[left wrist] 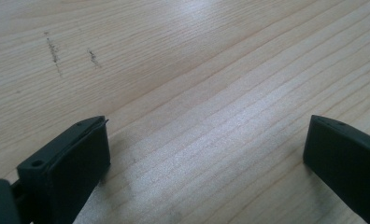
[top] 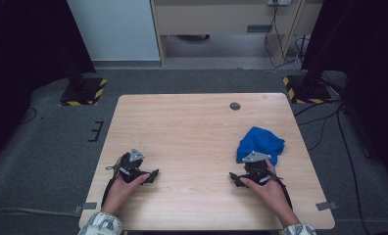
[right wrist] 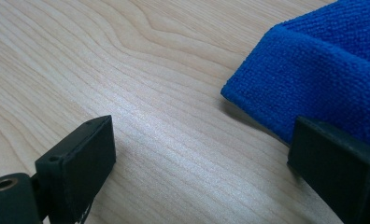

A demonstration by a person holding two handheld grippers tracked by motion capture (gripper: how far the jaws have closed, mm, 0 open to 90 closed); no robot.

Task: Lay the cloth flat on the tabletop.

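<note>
A crumpled blue cloth point(top: 259, 143) lies on the right side of the wooden table point(top: 192, 132). My right gripper point(top: 253, 169) rests low on the table just in front of the cloth, held by a hand. In the right gripper view its jaws stand wide apart with bare wood between them, and the blue cloth point(right wrist: 323, 70) lies beside the right jaw, its folded edge close to that fingertip. My left gripper point(top: 133, 166) sits at the table's near left, held by the other hand. Its jaws are open over bare table point(left wrist: 206, 93).
A small dark round cap point(top: 235, 105) is set in the table near its far edge. Two stand bases with yellow-black tape point(top: 84, 92) point(top: 304, 89) flank the table on the floor. Cables point(top: 329, 122) run along the floor at the right.
</note>
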